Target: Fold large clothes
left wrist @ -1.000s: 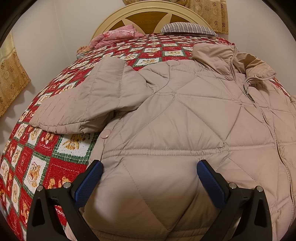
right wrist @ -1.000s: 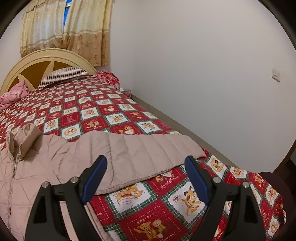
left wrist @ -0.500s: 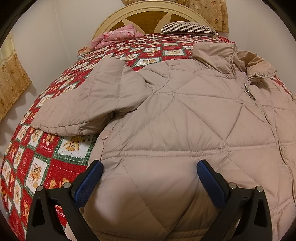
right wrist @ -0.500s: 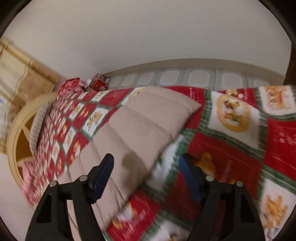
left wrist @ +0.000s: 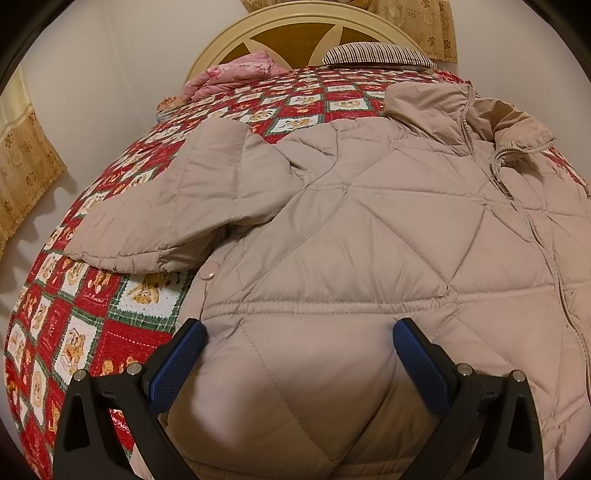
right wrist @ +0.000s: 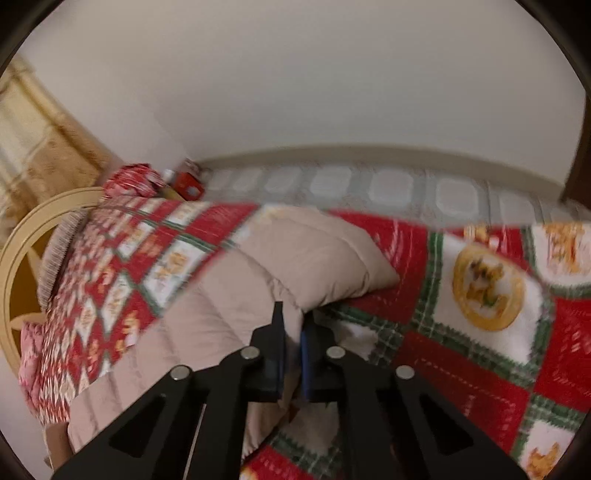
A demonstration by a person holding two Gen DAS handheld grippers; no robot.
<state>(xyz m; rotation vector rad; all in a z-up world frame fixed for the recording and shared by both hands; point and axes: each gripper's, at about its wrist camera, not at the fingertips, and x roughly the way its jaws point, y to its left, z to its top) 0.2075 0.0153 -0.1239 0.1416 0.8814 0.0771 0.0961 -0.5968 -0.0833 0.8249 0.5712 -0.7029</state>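
A beige quilted jacket (left wrist: 369,236) lies front up on the bed, zipper toward the right, collar at the far end. Its left sleeve (left wrist: 166,210) lies spread out to the left. My left gripper (left wrist: 297,343) is open, its blue pads either side of the jacket's lower body just below the waist seam. In the right wrist view my right gripper (right wrist: 293,332) is shut on the near edge of the jacket's right sleeve (right wrist: 295,258), close to the cuff end. That view is blurred.
The bed carries a red, white and green patchwork blanket (left wrist: 85,321). A pink quilt (left wrist: 236,72) and a striped pillow (left wrist: 376,55) lie by the cream headboard (left wrist: 295,26). Tiled floor (right wrist: 369,184) and a white wall run along the bed's right side.
My right gripper has tilted down onto the right sleeve and closed on its edge; it was wide open before. My left gripper has stayed nearly still, open over the jacket.
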